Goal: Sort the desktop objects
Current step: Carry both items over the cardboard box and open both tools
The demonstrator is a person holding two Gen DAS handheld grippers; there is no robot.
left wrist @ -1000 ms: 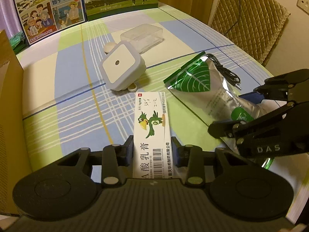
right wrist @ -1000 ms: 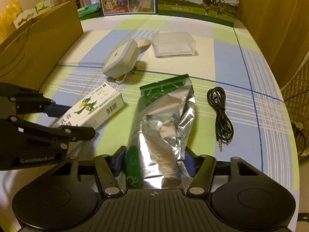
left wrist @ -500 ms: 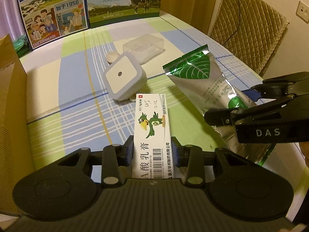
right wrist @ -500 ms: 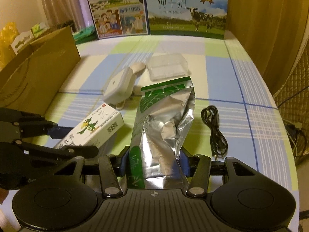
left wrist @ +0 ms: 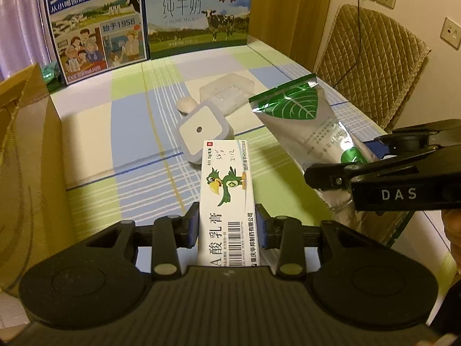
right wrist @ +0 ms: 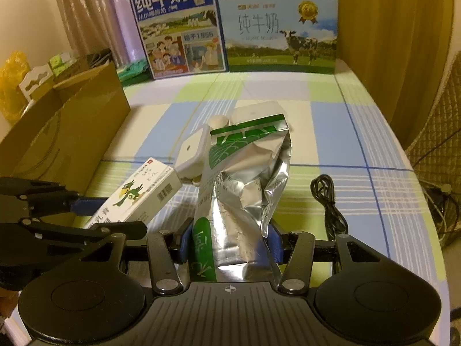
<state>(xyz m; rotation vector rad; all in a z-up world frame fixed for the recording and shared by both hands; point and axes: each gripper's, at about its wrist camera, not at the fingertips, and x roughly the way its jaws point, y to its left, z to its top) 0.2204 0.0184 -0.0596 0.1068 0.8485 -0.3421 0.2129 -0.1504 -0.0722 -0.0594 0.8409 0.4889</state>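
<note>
My left gripper (left wrist: 227, 225) is shut on a white ointment box (left wrist: 227, 190) printed with a green bird, held lifted above the checked tablecloth. From the right wrist view the same ointment box (right wrist: 138, 196) shows at the left, in the left gripper (right wrist: 95, 213). My right gripper (right wrist: 229, 243) is shut on a silver and green foil pouch (right wrist: 245, 178), raised off the table. The foil pouch (left wrist: 305, 121) also shows at the right of the left wrist view, with the right gripper (left wrist: 340, 161) clamped on its lower end.
On the table lie a white square night light (left wrist: 201, 128), a clear plastic box (left wrist: 227, 92), a small beige round piece (left wrist: 185, 105) and a coiled black cable (right wrist: 328, 201). A brown cardboard box (right wrist: 66, 132) stands left. Two milk cartons (right wrist: 230, 28) stand at the back. A chair (left wrist: 371, 66) is right.
Both grippers have risen, lifting the ointment box and the foil pouch off the table. The pouch now stands more upright and the table objects look farther away.
</note>
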